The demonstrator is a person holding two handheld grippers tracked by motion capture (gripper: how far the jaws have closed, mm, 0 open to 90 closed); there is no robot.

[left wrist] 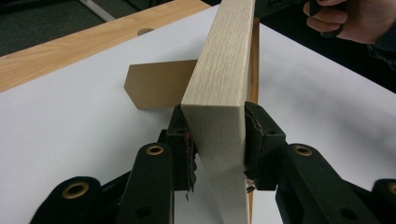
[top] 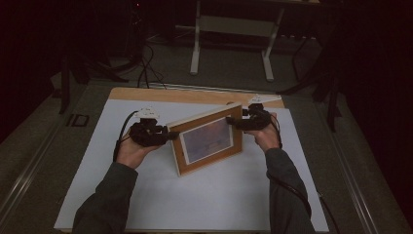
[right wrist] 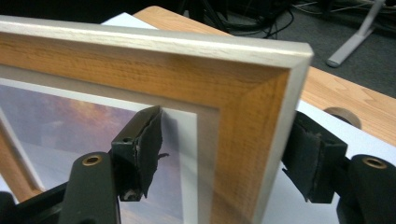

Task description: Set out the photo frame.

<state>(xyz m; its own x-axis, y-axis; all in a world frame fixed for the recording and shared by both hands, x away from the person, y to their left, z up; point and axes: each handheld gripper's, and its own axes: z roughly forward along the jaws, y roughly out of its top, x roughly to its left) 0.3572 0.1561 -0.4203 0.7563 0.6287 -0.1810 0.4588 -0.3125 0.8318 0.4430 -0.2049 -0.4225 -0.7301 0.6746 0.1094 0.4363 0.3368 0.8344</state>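
Wooden and pale along its outer edge, a picture frame [top: 208,139] stands upright on its long side near the middle of a white sheet [top: 146,195] that covers most of the table [top: 195,95], whose bare wood shows as a strip along the far edge. At the left of the high view, the person's left hand [top: 127,152] holds the left gripper [top: 171,135] against the frame's left end. In the left gripper view its jaws sit one on each side of the frame's pale edge [left wrist: 219,79], both pads pressed against the wood, so this gripper is clamped on the frame. Beyond that edge in the same view, a brown cardboard stand [left wrist: 159,83] juts from the back of the frame and reaches down to the sheet. The frame's front carries an orange-brown wooden border around a print of soft purple and orange tones [right wrist: 60,126]. Farther right in the high view, the right hand [top: 267,136] brings the right gripper [top: 234,122] to the frame's upper right corner. In the right gripper view one jaw lies against the glass over the print and the other stands behind the pale outer edge, very close to it or touching; whether they squeeze the frame cannot be told. Dim floor, cables and the white legs of a stand [top: 265,53] lie beyond the table.
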